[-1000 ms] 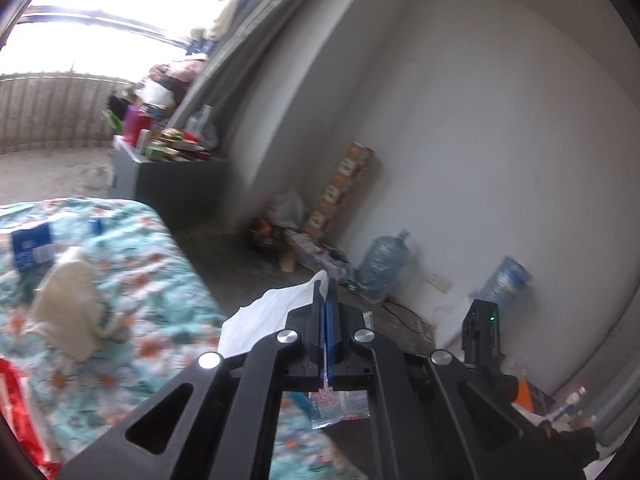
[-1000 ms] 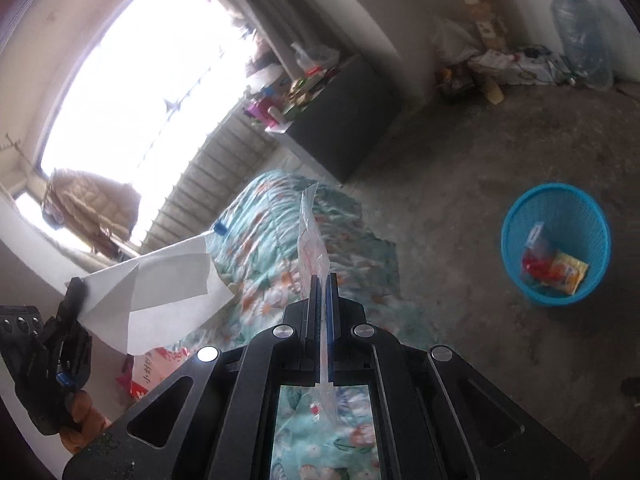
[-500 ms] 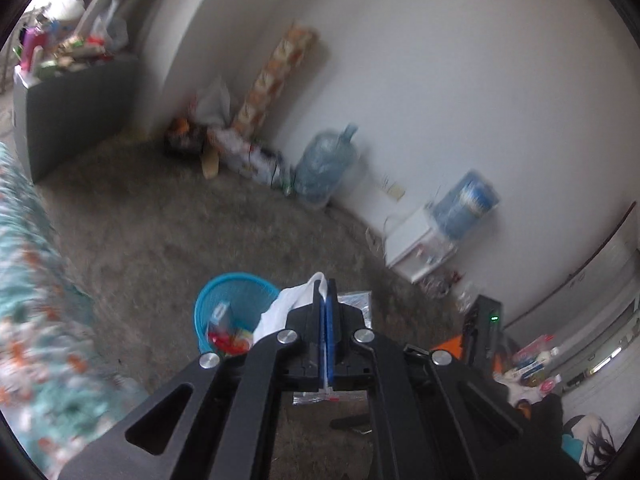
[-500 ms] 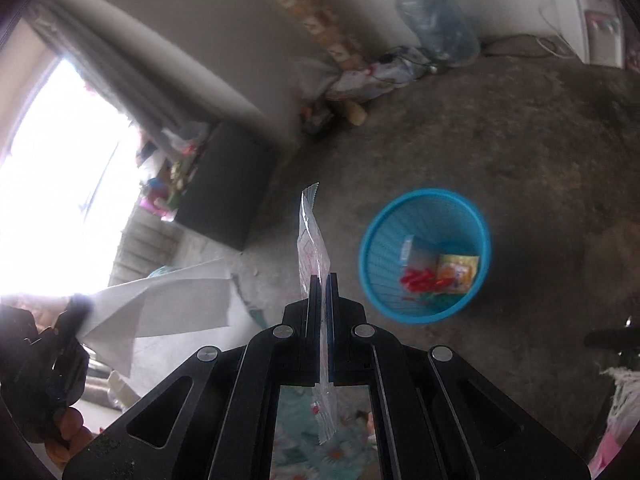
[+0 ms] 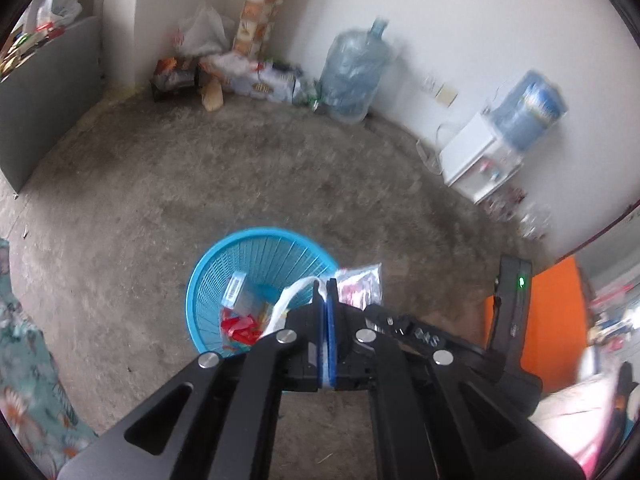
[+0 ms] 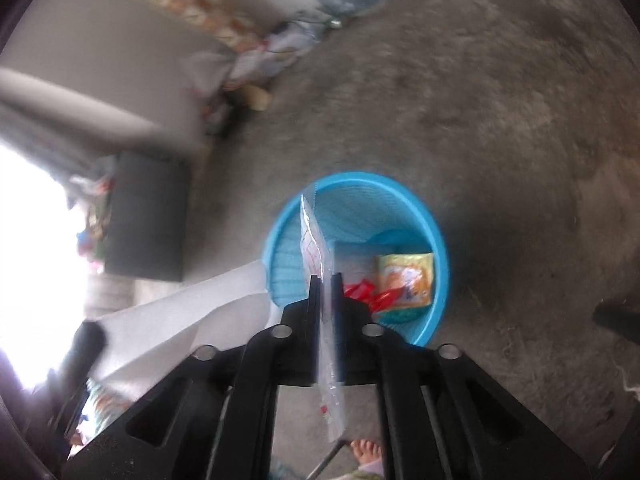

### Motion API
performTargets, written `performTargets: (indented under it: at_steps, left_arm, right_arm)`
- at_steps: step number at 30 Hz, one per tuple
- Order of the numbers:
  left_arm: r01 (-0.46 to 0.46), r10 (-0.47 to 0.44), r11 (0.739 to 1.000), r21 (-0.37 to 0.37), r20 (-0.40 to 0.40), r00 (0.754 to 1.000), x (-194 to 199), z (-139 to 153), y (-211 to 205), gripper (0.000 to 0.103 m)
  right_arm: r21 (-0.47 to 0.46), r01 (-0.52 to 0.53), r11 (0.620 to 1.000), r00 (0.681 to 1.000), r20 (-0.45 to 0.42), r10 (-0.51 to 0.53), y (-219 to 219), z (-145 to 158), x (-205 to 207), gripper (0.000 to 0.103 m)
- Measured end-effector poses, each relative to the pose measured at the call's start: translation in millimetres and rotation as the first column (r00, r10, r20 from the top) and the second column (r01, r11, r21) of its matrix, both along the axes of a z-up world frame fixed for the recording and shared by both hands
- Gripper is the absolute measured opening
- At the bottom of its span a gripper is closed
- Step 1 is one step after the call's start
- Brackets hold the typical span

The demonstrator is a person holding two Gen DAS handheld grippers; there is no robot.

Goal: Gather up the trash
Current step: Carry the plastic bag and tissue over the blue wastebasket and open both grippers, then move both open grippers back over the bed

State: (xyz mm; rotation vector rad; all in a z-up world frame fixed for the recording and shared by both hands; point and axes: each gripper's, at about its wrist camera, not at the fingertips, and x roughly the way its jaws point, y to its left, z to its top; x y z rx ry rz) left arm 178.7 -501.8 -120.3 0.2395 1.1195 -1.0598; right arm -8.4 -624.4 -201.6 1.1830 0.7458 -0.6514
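Observation:
A blue plastic basket (image 5: 240, 256) stands on the concrete floor with several wrappers inside; it also shows in the right wrist view (image 6: 416, 216). My left gripper (image 5: 327, 286) is shut on a white tissue (image 5: 292, 296) and hangs over the basket's right rim. My right gripper (image 6: 326, 278) is shut on a clear plastic wrapper (image 6: 314, 240) and holds it edge-on over the basket's left side. The wrapper (image 5: 360, 284) and right gripper body (image 5: 408, 330) show in the left wrist view, and the tissue (image 6: 192, 312) in the right wrist view.
Large water bottles (image 5: 352, 76), bags and boxes line the far wall. A white water dispenser (image 5: 480, 160) stands at the right. A grey cabinet (image 5: 44, 92) is at the left. A floral bedspread (image 5: 24, 360) edges the lower left. A bare foot (image 6: 366, 452) is below.
Both grippers have swung from the bed toward the floor and closed in on the blue basket, which now lies just under the fingertips. Both still hold their trash.

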Motion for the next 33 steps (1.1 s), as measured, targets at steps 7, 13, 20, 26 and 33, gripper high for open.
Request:
performTargets:
  at_steps: [7,13,20,26,33]
  left_arm:
    - [-0.02,0.025,0.997,0.074,-0.065,0.998,11.2,-30.4,-0.6,0.029]
    - [-0.046,0.046,0.999,0.008,-0.023,0.999,5.9,10.8,23.1,0.041]
    - [-0.099,0.105,0.987,-0.129,0.036,0.994,-13.6,92.7,93.8,0.061]
    - [-0.152,0.181,0.964,-0.218,0.118,0.976,-34.7,142.1,195.0,0.071]
    - [-0.291,0.339,0.932,-0.214,0.243,0.909,-52.6,164.5,325.0,0.074]
  right_arm:
    - [0.115,0.048,0.992,0.997,-0.062,-0.041,-1.7,-50.6,-7.4,0.054]
    - [0.092,0.079,0.993,0.997,-0.009,-0.079,17.7,-23.8,-32.1,0.06]
    - [-0.022,0.013,1.0,0.997,0.075,-0.011,51.1,40.8,-22.1,0.068]
    - [-0.138,-0.16,0.977,0.977,0.118,0.177,110.4,106.1,-1.8,0.073]
    - [-0.254,-0.456,0.853,0.86,0.12,0.496,198.9,159.3,33.3,0.08]
